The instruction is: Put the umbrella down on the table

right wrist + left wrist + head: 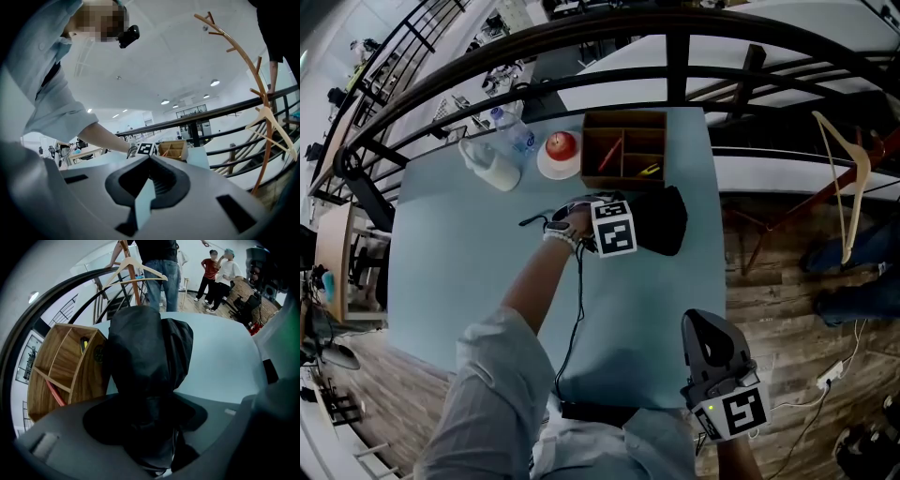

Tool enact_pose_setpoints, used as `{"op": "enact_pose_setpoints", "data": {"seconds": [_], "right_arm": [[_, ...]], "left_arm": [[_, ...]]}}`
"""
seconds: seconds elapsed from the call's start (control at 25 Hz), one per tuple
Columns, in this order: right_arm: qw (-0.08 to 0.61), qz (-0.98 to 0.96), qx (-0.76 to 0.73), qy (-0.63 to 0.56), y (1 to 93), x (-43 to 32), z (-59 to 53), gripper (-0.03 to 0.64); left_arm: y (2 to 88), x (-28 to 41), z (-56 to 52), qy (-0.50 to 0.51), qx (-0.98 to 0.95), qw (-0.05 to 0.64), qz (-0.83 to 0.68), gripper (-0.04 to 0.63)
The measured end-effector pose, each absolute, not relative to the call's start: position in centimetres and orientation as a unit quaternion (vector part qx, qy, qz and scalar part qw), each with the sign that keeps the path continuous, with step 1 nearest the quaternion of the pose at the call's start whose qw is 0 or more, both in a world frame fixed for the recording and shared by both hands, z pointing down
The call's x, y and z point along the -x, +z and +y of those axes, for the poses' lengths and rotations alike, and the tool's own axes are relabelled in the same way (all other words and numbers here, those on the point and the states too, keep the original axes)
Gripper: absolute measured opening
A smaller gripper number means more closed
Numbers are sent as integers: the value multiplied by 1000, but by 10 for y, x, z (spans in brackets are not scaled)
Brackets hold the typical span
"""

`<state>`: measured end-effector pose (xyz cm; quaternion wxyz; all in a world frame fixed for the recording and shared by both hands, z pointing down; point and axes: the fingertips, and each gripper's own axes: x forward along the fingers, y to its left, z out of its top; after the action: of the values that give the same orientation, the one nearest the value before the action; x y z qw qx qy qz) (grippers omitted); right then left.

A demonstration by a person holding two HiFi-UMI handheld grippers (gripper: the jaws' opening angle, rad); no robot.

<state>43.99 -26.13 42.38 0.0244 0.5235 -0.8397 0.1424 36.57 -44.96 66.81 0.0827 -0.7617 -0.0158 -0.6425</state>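
The umbrella (pixel 661 220) (pixel 145 352), folded inside its black cover, lies on the light blue tabletop (pixel 469 262) (pixel 220 357) near the right edge, just in front of the wooden box (pixel 623 148) (pixel 61 366). The left gripper (pixel 619 230) (pixel 150 427) points steeply down at the umbrella's left end. Its jaws stand wide and are clamped on the black fabric, which fills the gap between them. The left hand (pixel 565 230) holds this gripper over the middle of the tabletop, and a black cable (pixel 577 309) runs from it back towards the person.

The right gripper (pixel 712 342) (pixel 147 187) hangs well apart from the umbrella, at the near right corner of the tabletop. It points almost level, with its jaws together and nothing between them.

The wooden box is split into compartments. One holds a red stick (pixel 609 150) (pixel 55 394) and another holds something yellow (pixel 649 171) (pixel 84 343). Left of the box, an apple (pixel 561 143) sits on a white plate (pixel 546 167). Further left are a clear bottle (pixel 514 131) and a white cup (pixel 494 169).

A dark railing (pixel 581 37) curves round the far side of the tabletop. A wooden hanger (pixel 848 178) (pixel 136 268) (pixel 274 131) hangs to the right, above the wood floor (pixel 787 281). In the left gripper view, a person in jeans (pixel 161 268) stands behind the hanger, with two more people (pixel 220 268) further back.
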Motion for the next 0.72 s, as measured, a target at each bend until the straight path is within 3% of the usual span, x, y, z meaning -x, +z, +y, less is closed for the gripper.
{"op": "enact_pose_setpoints", "data": {"seconds": [0.32,0.72], "right_arm": [[25,-836,-529,141,422,-446,-254,0],[24,-843,-521,134,413,-437,-247,0]], "left_arm": [[662,-364,-454,-605,792,75,23,307],[641,-366,-451,-574,814,68,52,308]]}}
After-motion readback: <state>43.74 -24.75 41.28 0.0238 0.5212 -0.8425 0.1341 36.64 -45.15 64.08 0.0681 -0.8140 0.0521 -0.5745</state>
